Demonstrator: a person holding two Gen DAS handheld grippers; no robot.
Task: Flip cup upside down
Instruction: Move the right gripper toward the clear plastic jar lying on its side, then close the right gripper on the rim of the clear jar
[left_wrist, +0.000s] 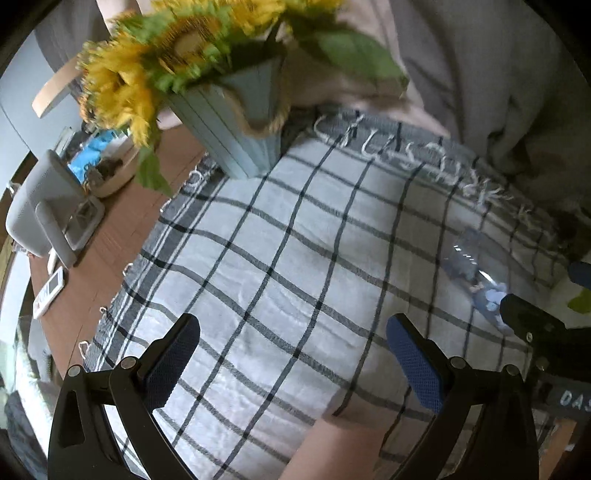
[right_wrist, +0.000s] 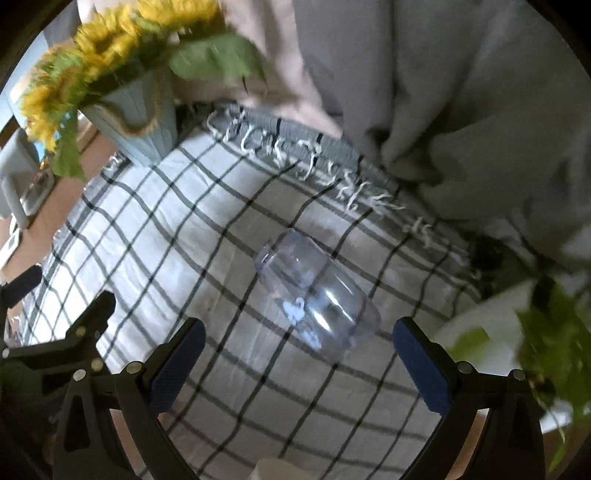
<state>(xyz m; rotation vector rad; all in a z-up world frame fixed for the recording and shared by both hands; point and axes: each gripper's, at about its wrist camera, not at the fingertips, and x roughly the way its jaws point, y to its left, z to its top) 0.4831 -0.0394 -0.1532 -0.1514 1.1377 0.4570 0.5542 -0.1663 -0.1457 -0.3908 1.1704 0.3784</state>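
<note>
1. The cup, clear plastic with a bluish tint, lies on its side on the checked cloth. In the right wrist view it sits near the centre, its length running from 11 o'clock to 5 o'clock.
2. The right tool hovers just short of the cup's nearer end with its blue-padded fingers spread wide, holding nothing. The cup is not between the pads.
3. The left tool is likewise wide open and empty, over bare checked cloth. In its view the cup shows at 3 o'clock, with the black frame of the right tool just beside it.
4. A pale blue planter of sunflowers stands at the cloth's far corner, at 10 o'clock in the right wrist view.
5. The wooden table shows beyond the cloth at 9 o'clock in the left wrist view, carrying a white appliance and a small remote.
6. Green leaves blur in at 4 o'clock in the right wrist view.
</note>
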